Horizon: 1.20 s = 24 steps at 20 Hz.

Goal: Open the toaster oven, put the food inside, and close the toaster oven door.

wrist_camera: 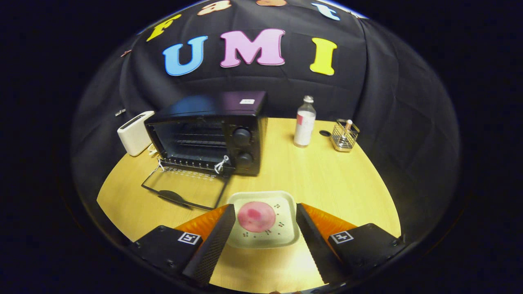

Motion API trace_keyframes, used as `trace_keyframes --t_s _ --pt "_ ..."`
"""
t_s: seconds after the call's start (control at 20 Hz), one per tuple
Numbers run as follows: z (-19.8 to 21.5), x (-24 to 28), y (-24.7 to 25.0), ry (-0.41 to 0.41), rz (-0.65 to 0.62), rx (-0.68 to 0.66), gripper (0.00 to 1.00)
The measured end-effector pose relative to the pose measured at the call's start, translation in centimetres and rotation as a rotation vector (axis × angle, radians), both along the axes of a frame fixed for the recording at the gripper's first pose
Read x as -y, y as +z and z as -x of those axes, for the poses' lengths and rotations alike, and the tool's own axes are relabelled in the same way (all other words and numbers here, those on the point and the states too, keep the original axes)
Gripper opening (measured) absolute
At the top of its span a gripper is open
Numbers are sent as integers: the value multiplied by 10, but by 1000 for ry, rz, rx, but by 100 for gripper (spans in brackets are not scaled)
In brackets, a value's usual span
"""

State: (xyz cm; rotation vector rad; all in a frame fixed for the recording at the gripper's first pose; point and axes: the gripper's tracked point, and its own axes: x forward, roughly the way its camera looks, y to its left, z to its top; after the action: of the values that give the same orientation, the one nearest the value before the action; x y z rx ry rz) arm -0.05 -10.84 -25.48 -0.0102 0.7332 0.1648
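Note:
A black toaster oven stands at the back left of the wooden table, its glass door folded down flat in front of it and the wire rack inside showing. A round pink piece of food lies on a small white square plate. My gripper is open, with one finger on each side of the plate, close to its edges without visibly pressing on them. The fingers are black with orange backs.
A white box-shaped appliance stands left of the oven. A clear bottle and a small wire basket stand at the back right. Bare table lies right of the oven.

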Motion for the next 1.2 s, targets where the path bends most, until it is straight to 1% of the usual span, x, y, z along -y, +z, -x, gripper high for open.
trace_keyframes --t_s 0.1,0.25,0.5,0.6,0.7,0.8,0.85,0.9,0.95,1.0,1.05,1.15,1.2 --pt "-3 14 -15 -12 -59 -69 99" --pt "-6 24 -53 -29 -145 -198 100" --pt "-3 26 -104 -27 -242 -371 100" --pt "0 23 -115 -34 -257 -419 100" --pt "-4 15 -115 -28 -280 -423 99" --pt "-1 12 -119 -12 -263 -440 96" --pt "-2 13 -120 -8 -244 -434 84" --pt "-1 15 -122 -9 -215 -439 79" --pt "-1 16 -123 -14 -196 -429 69" --pt "0 21 -125 -22 -161 -426 65" --pt "-2 29 -126 -35 -110 -413 55" --pt "-1 32 -129 -30 -69 -400 25" --pt "-1 31 -129 -18 -54 -396 23"
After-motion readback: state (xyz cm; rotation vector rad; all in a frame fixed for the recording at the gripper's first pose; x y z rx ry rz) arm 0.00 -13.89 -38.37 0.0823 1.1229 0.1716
